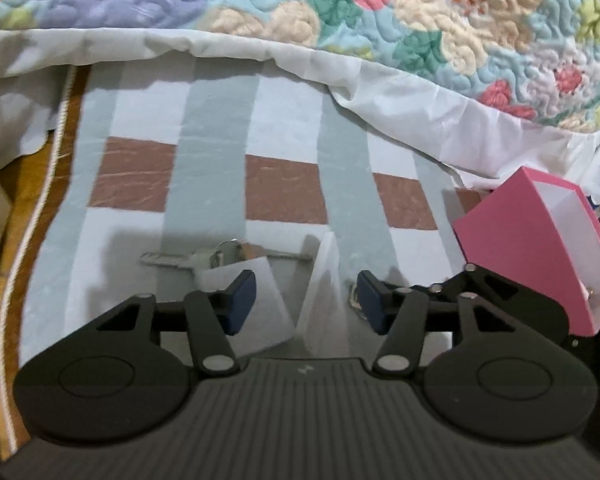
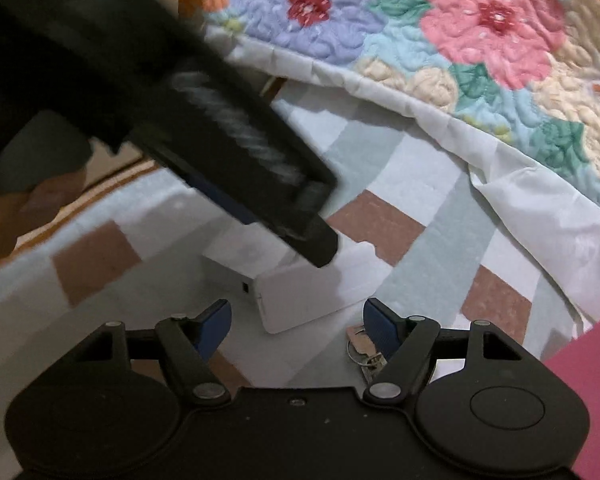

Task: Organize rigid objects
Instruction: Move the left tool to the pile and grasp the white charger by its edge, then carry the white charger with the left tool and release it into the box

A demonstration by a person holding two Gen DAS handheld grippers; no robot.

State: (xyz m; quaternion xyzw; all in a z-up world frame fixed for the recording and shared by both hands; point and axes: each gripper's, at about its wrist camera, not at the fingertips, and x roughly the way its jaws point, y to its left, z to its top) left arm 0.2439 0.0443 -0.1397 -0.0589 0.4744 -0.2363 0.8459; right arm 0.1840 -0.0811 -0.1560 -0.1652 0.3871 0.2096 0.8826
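Observation:
A white box (image 2: 230, 270) with a small port lies on the checked sheet, with a flat white panel (image 2: 312, 296) leaning against it. In the left wrist view the same white pieces (image 1: 324, 292) stand between the pads of my left gripper (image 1: 306, 300), which is open around them with a small gap at the right pad. A bunch of keys (image 1: 172, 260) on a ring lies just beyond. My right gripper (image 2: 298, 322) is open and empty, just short of the white panel, with keys (image 2: 364, 354) by its right finger. A left gripper finger (image 2: 260, 168) crosses from the upper left.
An open pink box (image 1: 540, 248) with a white inside stands at the right, close to the left gripper. A floral quilt (image 1: 420, 20) with a white border is bunched along the far side. The mattress edge (image 1: 28, 220) with white piping runs down the left.

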